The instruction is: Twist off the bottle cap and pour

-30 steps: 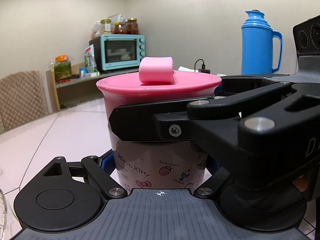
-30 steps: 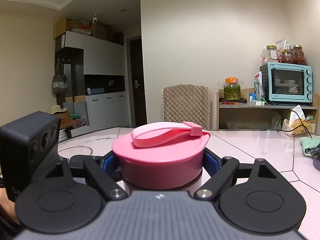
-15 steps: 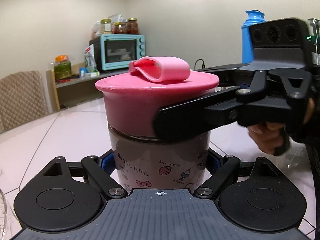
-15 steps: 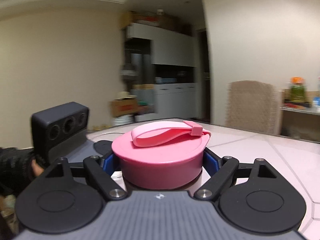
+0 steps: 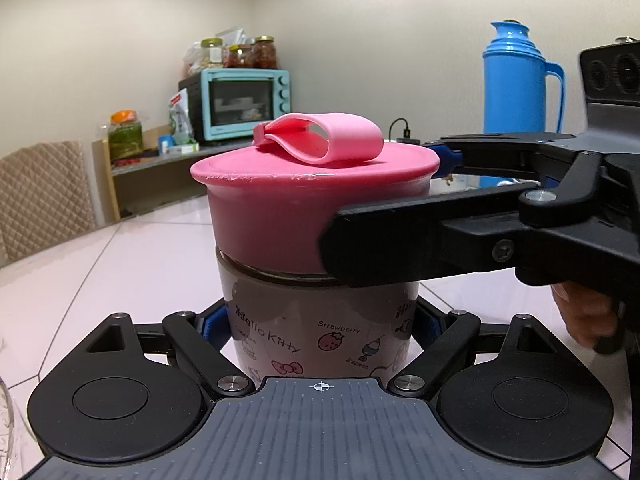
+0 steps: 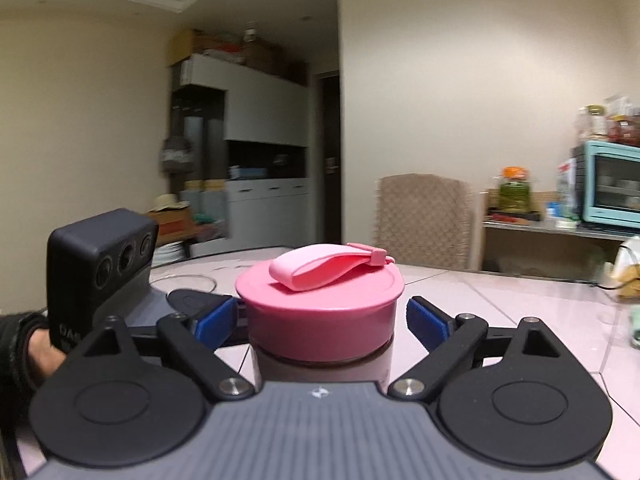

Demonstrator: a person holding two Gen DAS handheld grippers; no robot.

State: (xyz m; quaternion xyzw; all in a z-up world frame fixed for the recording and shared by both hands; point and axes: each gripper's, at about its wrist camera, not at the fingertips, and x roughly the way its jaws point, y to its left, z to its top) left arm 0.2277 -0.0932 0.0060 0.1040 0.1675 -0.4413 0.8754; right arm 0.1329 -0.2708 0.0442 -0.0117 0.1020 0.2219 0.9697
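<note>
Left gripper (image 5: pixel 320 336): we hold its fingers clamped on the lower body of the squat translucent bottle with cartoon print (image 5: pixel 320 320), keeping it upright on the pale pink tiled tabletop (image 5: pixel 132 264).
Bottle: it stands at the near edge of the tabletop, between both tools, with the wide pink screw cap with a soft loop strap (image 6: pixel 320 304) seated on its neck.
Right gripper (image 6: pixel 320 316): its fingers are opening around the cap; the blue pads (image 6: pixel 428 320) stand just off the cap's sides, so nothing is pinched.
Step in hand: we judge this the unscrewing, at the let-go between twists; the cap looks not yet off.
Next move: we would likely turn the right wrist back, close on the cap again and twist once more, with the left grip firm so the bottle does not spin.
Pouring: not begun; no receiving vessel is clearly in view.
</note>
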